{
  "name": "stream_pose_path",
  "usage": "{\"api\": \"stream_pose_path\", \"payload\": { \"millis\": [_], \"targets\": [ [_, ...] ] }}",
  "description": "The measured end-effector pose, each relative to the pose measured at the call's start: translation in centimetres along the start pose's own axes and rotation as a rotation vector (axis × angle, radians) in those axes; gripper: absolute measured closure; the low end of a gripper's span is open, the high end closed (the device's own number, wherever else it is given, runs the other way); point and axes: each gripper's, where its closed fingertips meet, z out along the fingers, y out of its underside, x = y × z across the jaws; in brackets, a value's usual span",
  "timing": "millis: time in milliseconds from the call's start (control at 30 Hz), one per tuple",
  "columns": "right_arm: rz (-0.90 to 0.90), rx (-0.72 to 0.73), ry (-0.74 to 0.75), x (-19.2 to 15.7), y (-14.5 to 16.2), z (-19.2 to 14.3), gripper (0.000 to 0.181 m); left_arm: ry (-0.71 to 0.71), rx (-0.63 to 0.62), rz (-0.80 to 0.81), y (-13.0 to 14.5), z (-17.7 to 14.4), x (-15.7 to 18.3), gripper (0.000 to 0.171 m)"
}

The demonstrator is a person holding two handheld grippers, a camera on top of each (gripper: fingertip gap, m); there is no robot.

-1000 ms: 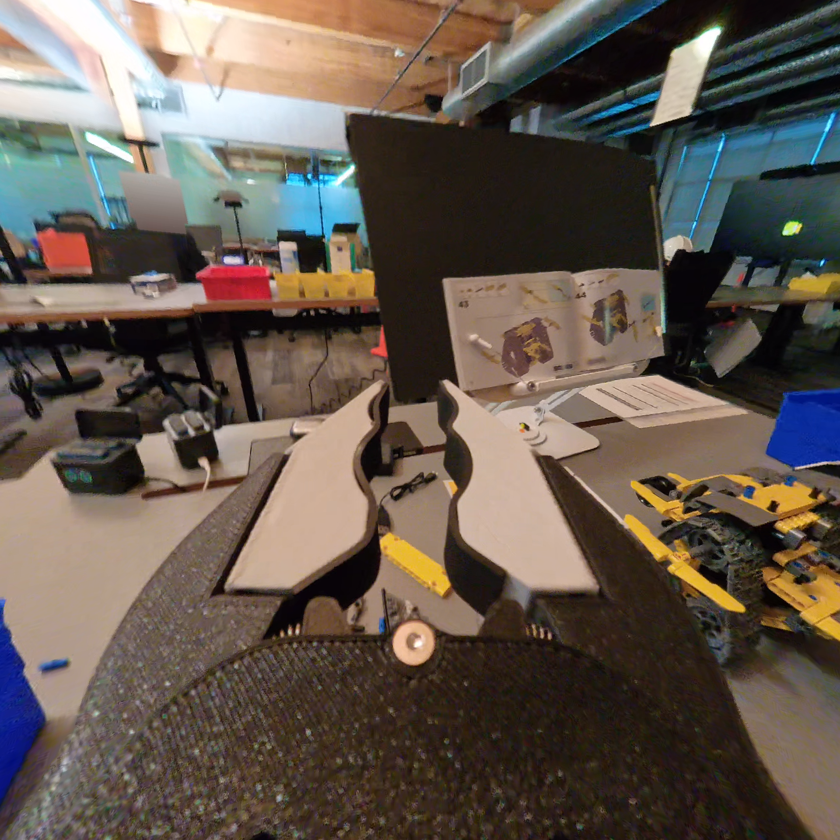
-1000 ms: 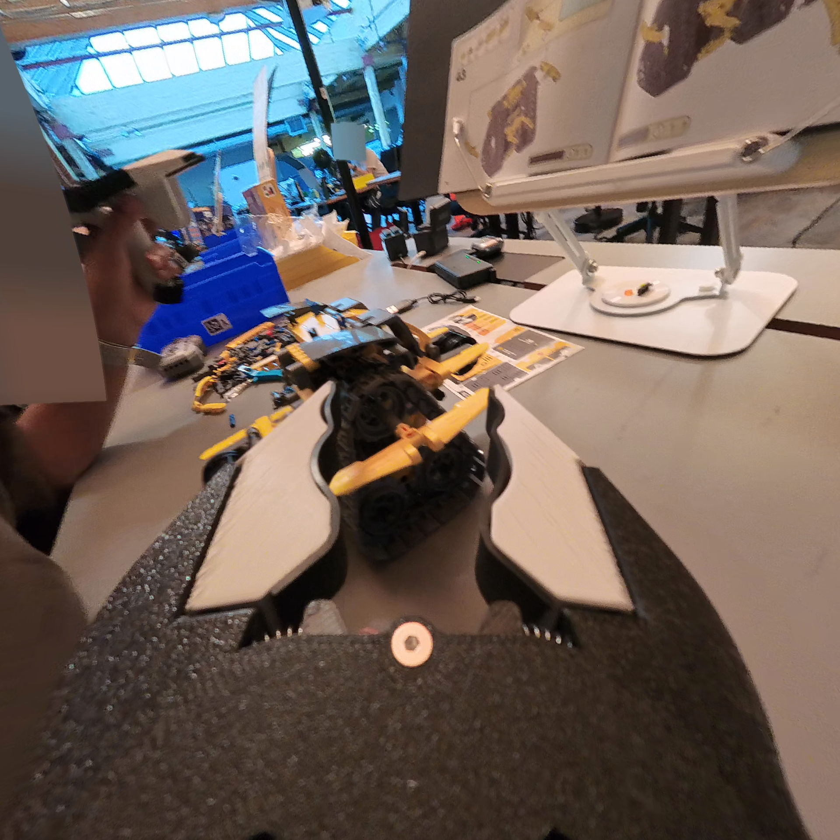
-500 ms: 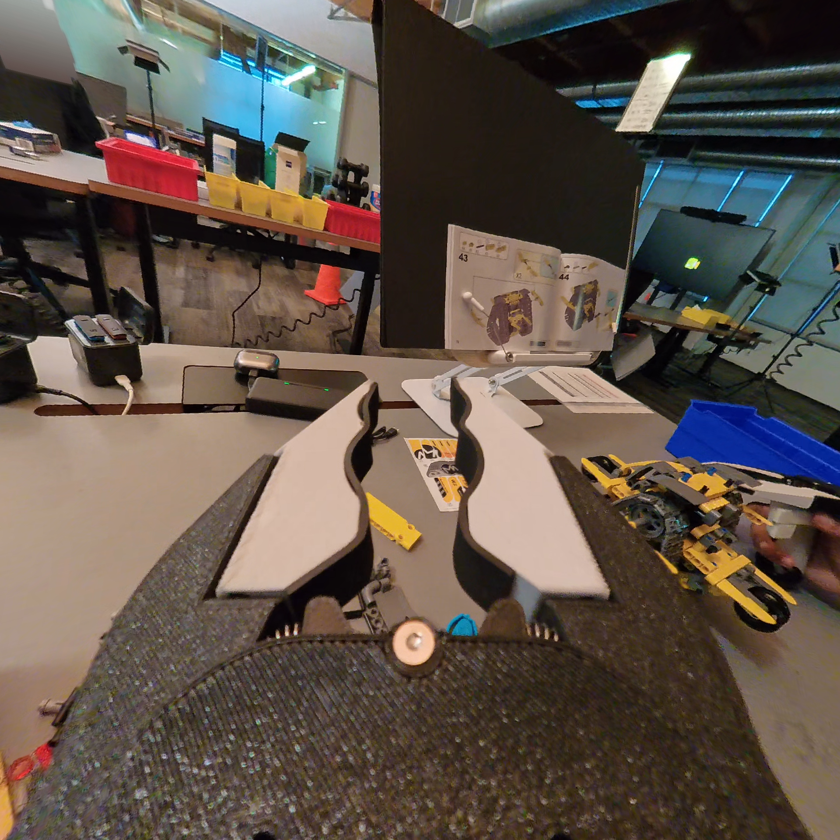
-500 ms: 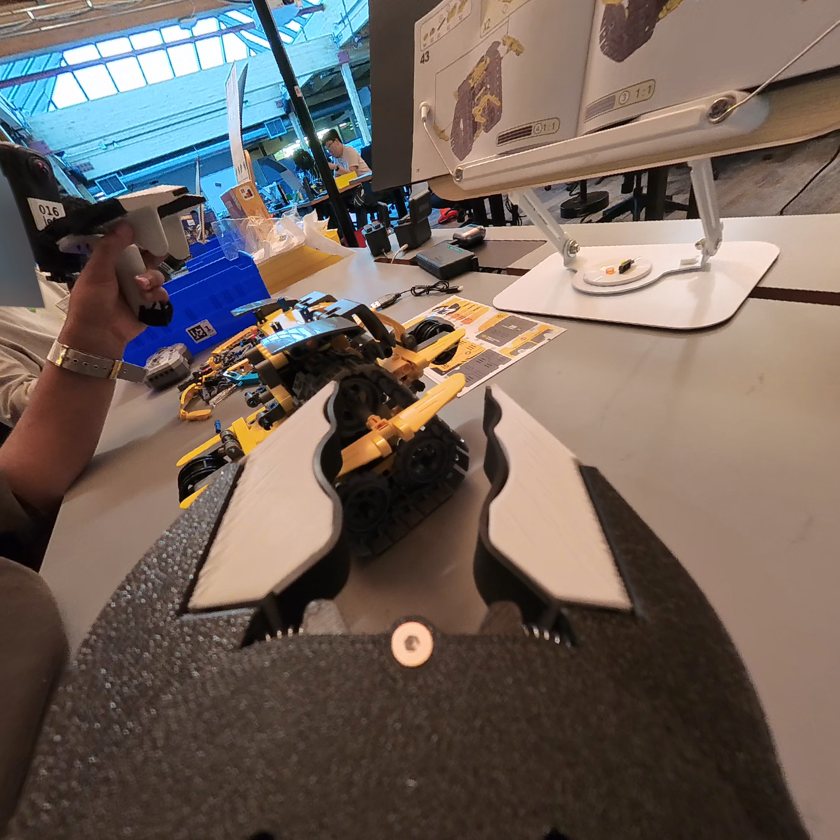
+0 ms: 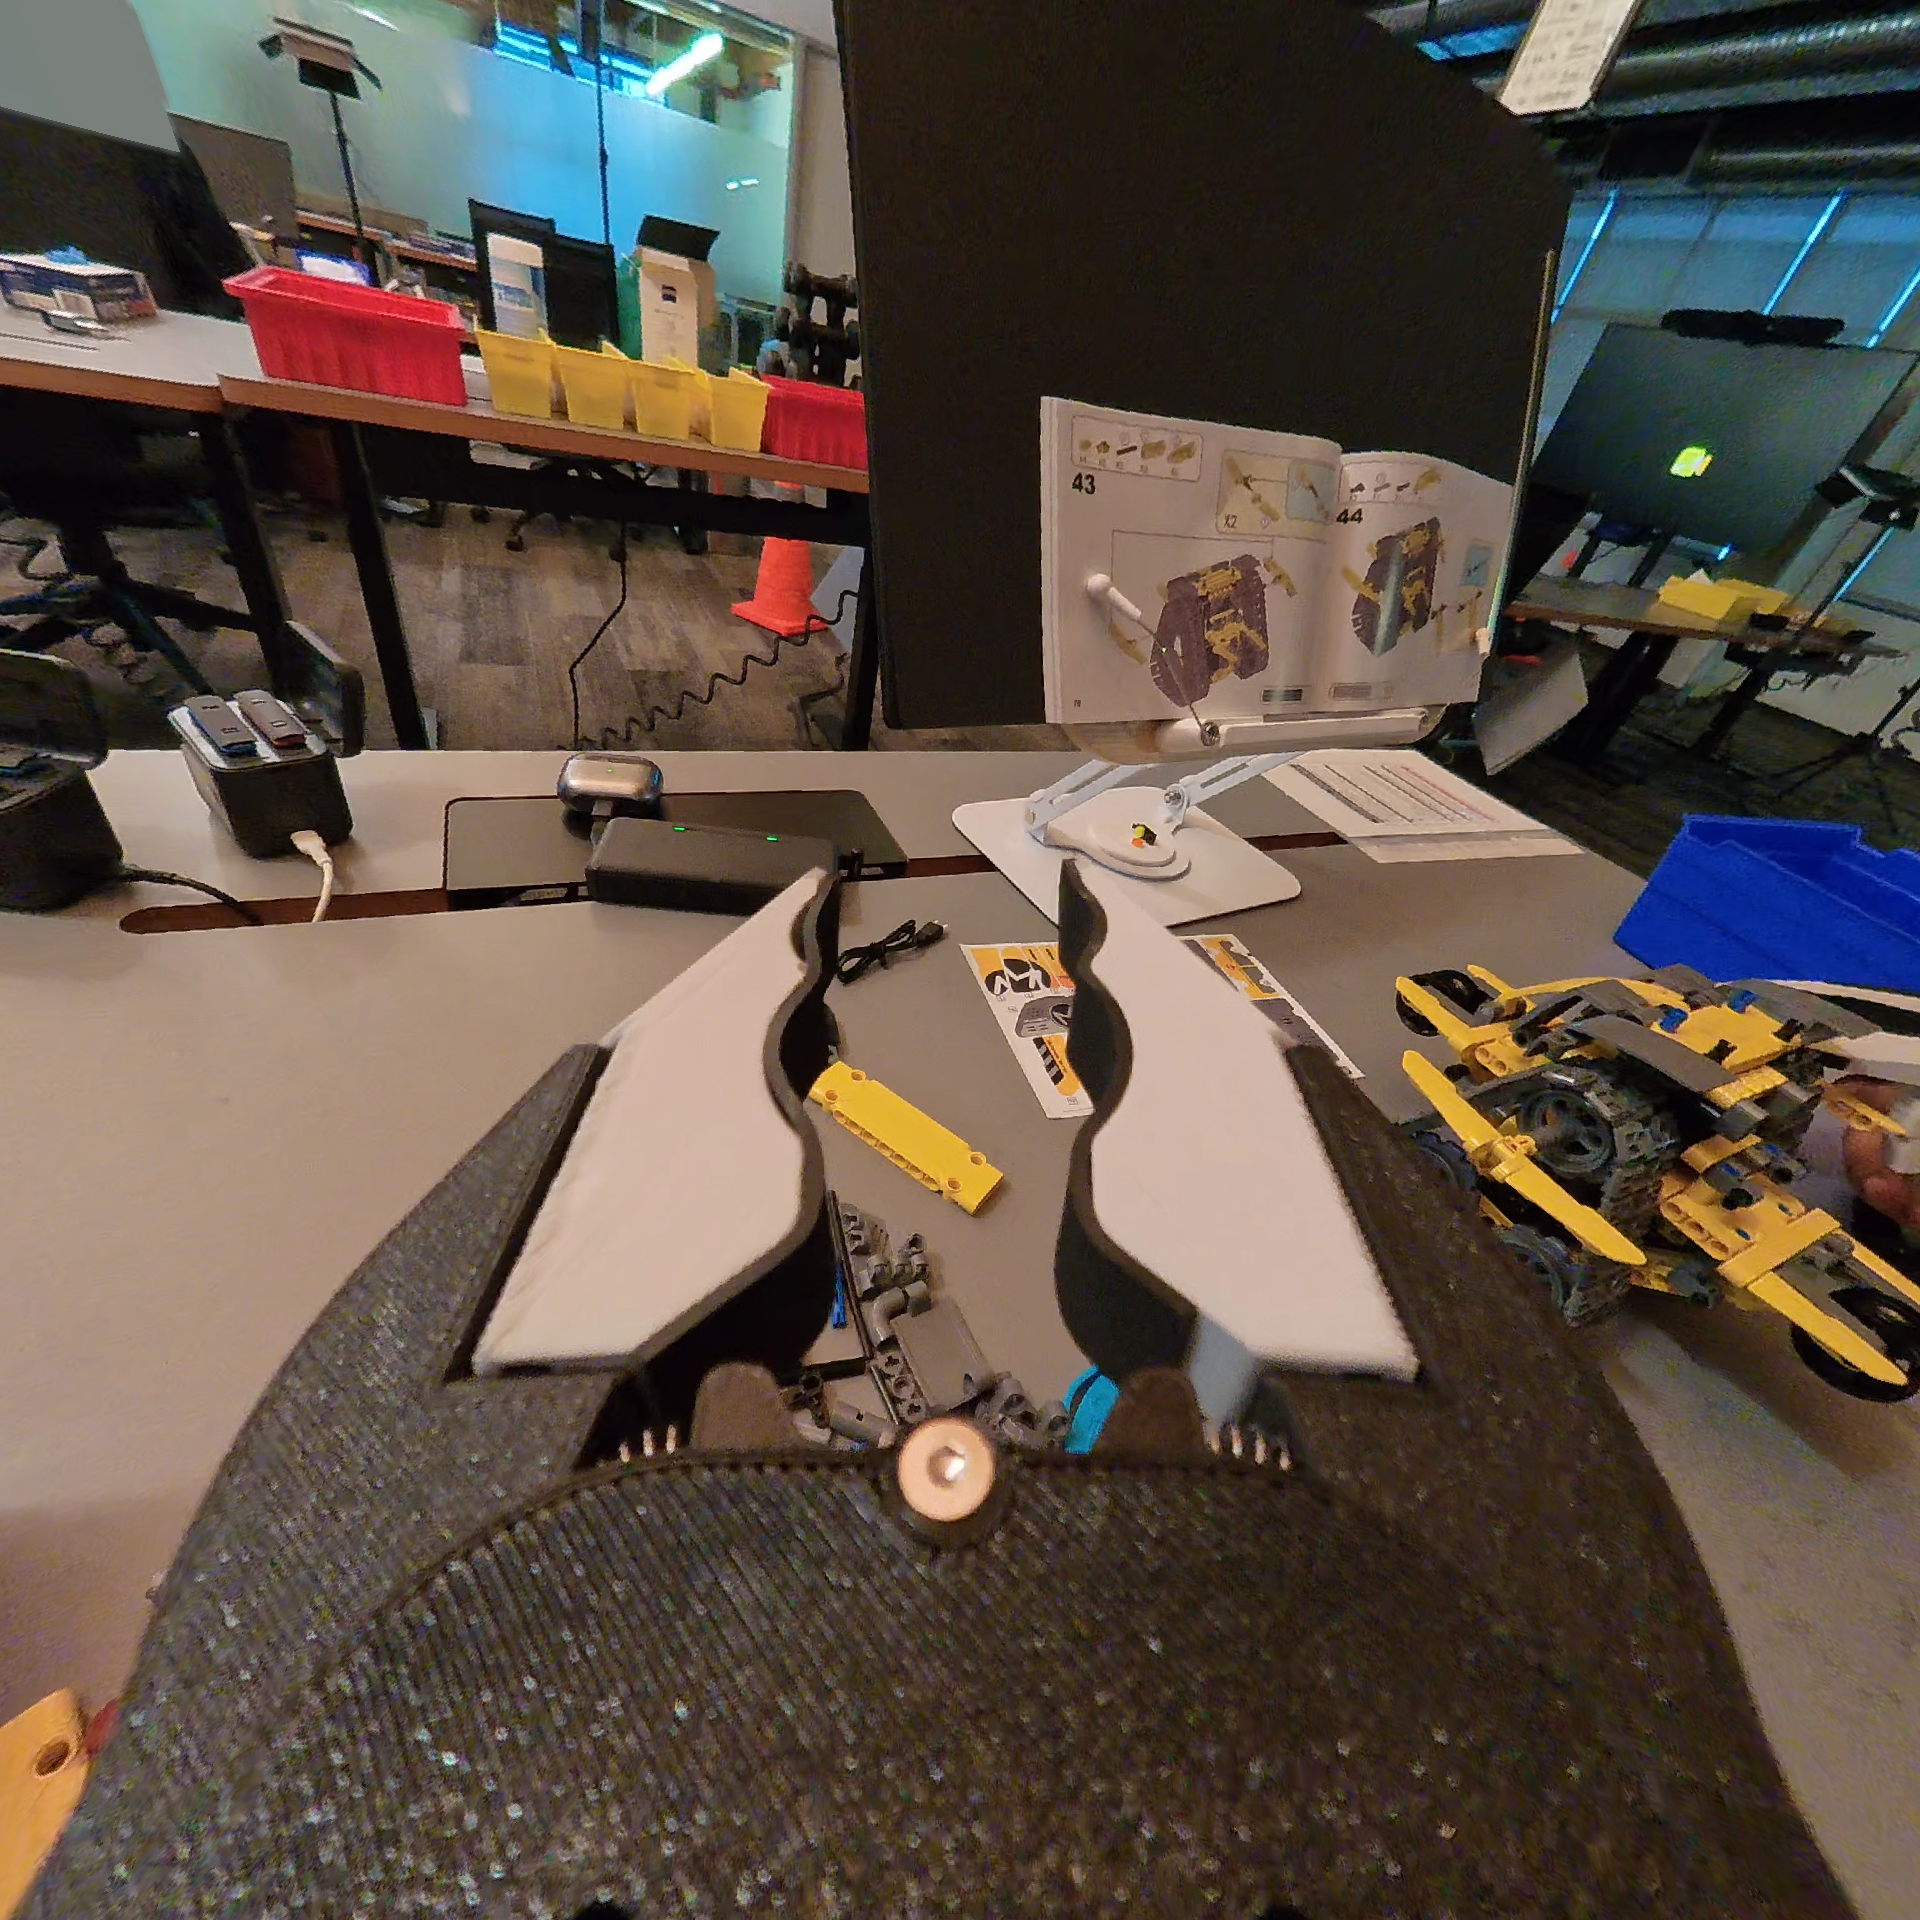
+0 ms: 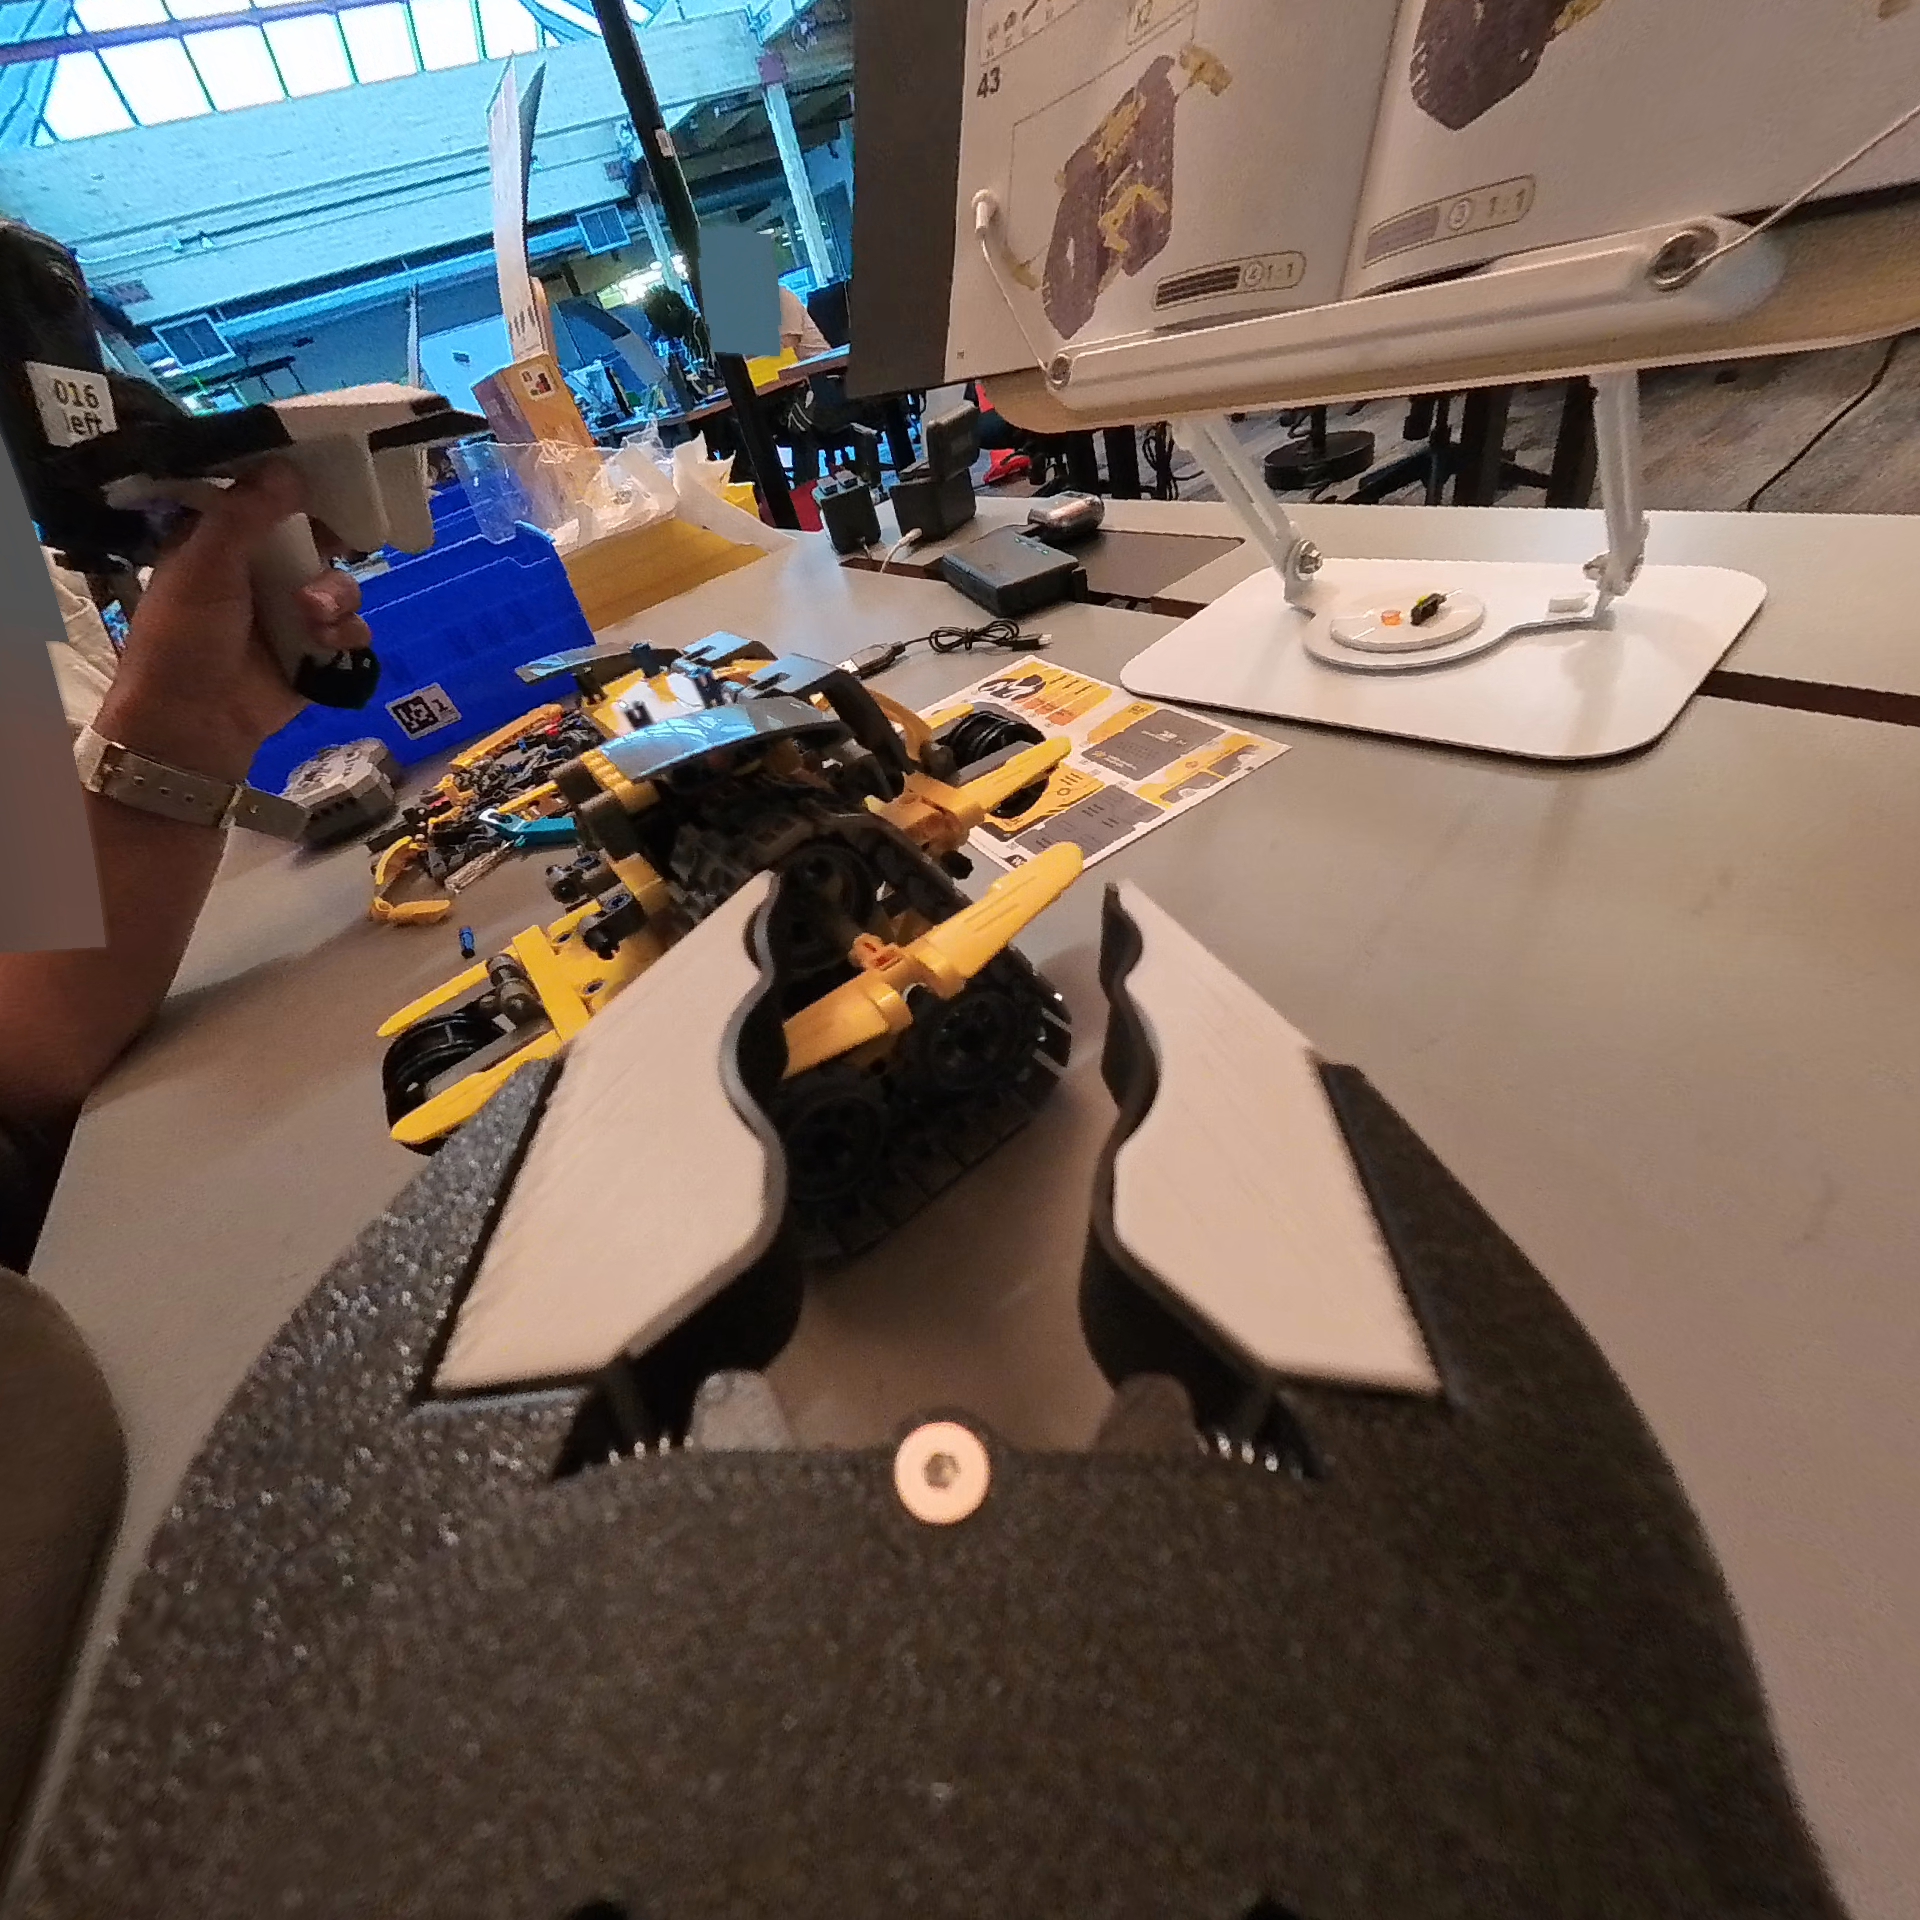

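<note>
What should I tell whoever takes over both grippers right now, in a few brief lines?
Left gripper: open, empty, raised above the grey table, over a yellow beam and a pile of small grey parts.
Right gripper: open, empty, its jaws either side of the tracked end of the yellow and black model vehicle, not closed on it.
Instruction booklet stands open on the white stand; sticker sheet lies flat beside it.
Nothing is gripped yet; loose parts lie unattached.

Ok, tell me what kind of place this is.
Probably a shared workshop or lab: long tables with red and yellow bins, a brick-built model vehicle mid-assembly, and an instruction booklet on a stand.
</note>
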Motion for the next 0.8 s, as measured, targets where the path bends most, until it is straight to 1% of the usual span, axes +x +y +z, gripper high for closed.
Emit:
{"api": "stream_pose_path", "payload": {
  "millis": [800],
  "targets": [
    [0.022, -0.007, -0.011, 0.12, 0.18, 0.10, 0.121, 0.006, -0.016, 0.047, 0.39, 0.39, 0.52, 0.121]
  ]
}}
